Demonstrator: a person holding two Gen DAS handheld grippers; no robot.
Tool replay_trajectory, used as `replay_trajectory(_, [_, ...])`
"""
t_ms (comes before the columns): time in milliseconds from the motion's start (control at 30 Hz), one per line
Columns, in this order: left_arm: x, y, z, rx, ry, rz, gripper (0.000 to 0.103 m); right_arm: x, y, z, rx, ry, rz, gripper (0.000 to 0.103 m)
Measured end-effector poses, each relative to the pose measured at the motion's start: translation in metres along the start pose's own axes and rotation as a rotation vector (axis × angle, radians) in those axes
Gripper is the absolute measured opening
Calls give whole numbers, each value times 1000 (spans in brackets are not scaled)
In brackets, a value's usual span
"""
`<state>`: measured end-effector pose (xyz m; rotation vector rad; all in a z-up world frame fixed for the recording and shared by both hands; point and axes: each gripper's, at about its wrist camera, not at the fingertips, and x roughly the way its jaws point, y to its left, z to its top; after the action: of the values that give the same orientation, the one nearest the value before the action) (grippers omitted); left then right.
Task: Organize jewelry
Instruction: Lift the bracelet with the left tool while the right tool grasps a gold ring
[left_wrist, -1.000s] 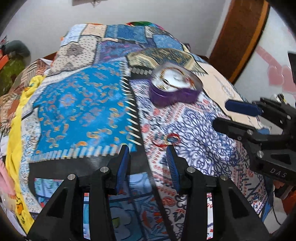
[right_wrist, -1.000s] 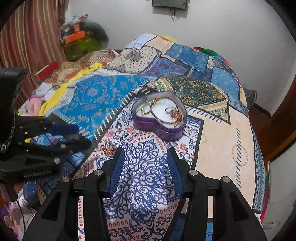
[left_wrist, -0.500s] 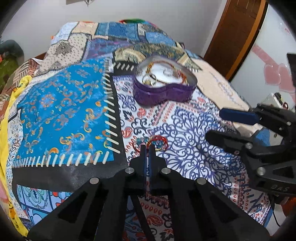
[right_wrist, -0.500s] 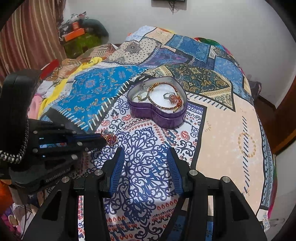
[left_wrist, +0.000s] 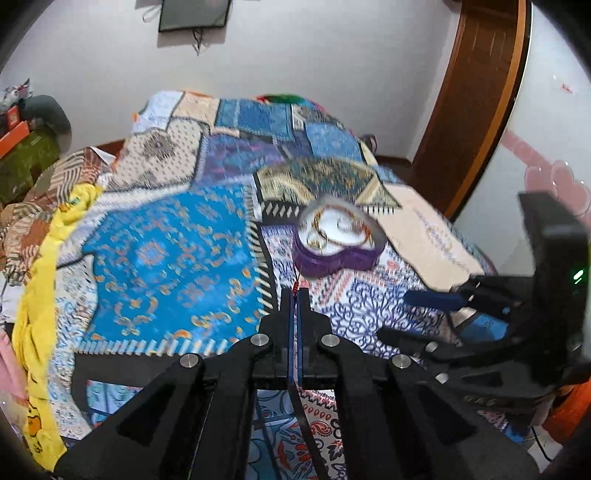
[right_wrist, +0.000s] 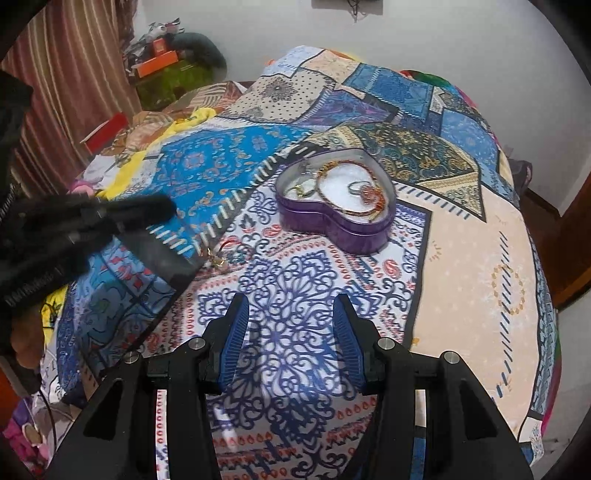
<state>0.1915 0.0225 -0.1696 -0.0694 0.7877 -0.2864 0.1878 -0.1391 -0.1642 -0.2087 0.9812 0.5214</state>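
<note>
A purple heart-shaped tin with bangles and rings inside sits on the patchwork bedspread; it also shows in the left wrist view. My left gripper is shut on a red thread bracelet whose cord sticks up between the fingertips, lifted above the spread short of the tin. In the right wrist view the left gripper is a blurred black shape at left, with the bracelet dangling below it. My right gripper is open and empty over the blue-and-white print.
The bedspread covers the bed and drops off at right. Yellow cloth and clutter lie at the left edge. A wooden door frame stands at right, a white wall behind.
My left gripper closed on the red bracelet on the spread, then lifted it and tilted up. The right gripper stayed open and shifted slightly forward.
</note>
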Motion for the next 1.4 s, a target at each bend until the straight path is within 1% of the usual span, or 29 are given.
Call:
replay_trajectory(167, [-19,9,6,-17,-52,8,0,4,10,4,-25,9,10,44])
replay_trajectory(300, [-28,19,4,-24,-73,36,0,11,18,7,-44,27,35,44])
replay_trajectory(433, [-28,30,-4,-35,-66,67,0,22,27,12,-67,53,48,44])
replay_trajectory(500, [-23,37,-10,-46,-48,76,0,28,32,16,-82,68,57,44])
replay_trajectory(633, [-14,49,-22,-62,-17,105,0,45,41,21,-116,126,85,44])
replay_trajectory(733, [-16,59,-26,-90,-25,110,0,56,44,22,-126,158,103,44])
replay_trajectory(967, [-23,84,-27,-159,-56,129,0,64,54,24,-176,154,88,44])
replay_trajectory(1033, [-21,87,-28,-167,-49,127,0,66,56,25,-190,152,94,41])
replay_trajectory(1067, [-20,88,-28,-166,-46,127,0,66,56,25,-193,151,99,36])
replay_trajectory(1100, [-18,87,-29,-161,-41,129,0,67,56,25,-192,150,101,27])
replay_trajectory(1133, [-17,86,-29,-158,-37,130,0,67,55,25,-191,151,104,23])
replay_trajectory(1200, [-16,83,-29,-152,-33,128,0,66,54,25,-188,148,106,23])
replay_trajectory(1400, [-23,71,-20,-122,-58,127,0,58,49,26,-173,119,63,23])
